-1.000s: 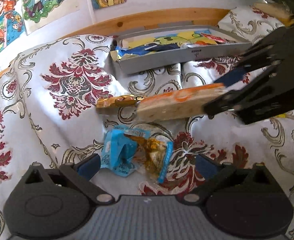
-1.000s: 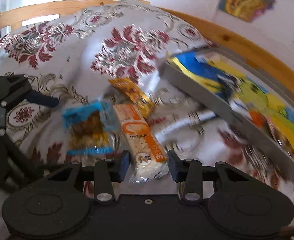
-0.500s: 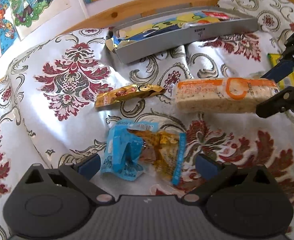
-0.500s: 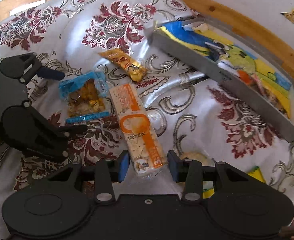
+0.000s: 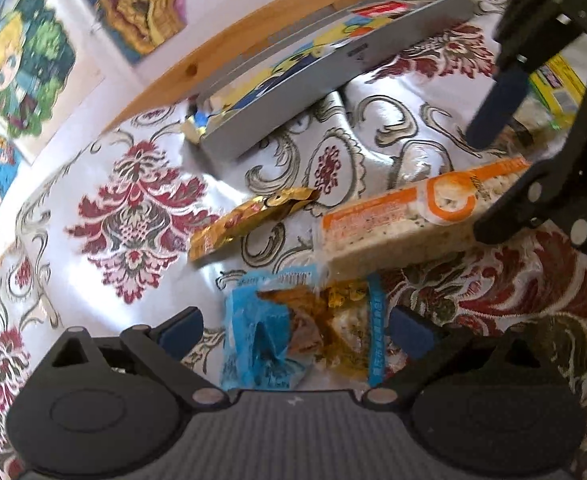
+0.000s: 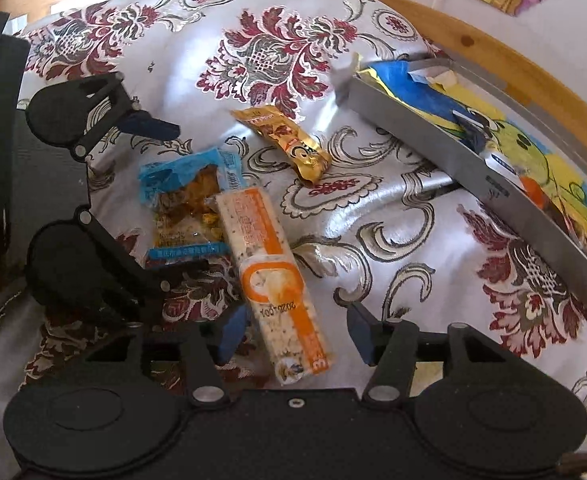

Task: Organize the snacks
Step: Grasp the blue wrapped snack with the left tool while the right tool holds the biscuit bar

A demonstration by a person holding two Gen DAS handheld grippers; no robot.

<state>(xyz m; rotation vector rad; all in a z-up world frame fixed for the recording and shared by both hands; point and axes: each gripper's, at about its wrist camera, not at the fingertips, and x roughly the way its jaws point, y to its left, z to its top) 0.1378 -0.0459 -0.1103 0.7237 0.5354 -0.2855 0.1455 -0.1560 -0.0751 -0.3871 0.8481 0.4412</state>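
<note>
Right wrist view, bottom centre: your right hand-held gripper stands wide, its blue pads clear of the bar on both sides. The orange-and-white bar lies lengthwise between the jaws on the floral cloth; whether its far end rests on the blue pack cannot be told for certain, though the two overlap in the frame.

Left wrist view, bottom centre: your left hand-held gripper is also wide, with the torn blue pack lying between its fingers but not gripped.

Middle of both frames: a gold sachet lies alone on the cloth, just beyond the bar and the pack.

Upper right of both frames: the grey tray, already holding several colourful packets, sits against the wooden edge. A yellow-green packet shows at the right edge of the left view.

Step in hand, as judged: the bar sits loose on the cloth, not yet in the tray. The next move calls for you to close on one loose snack, lift it clear of its neighbour, and carry it over the tray's near wall.
</note>
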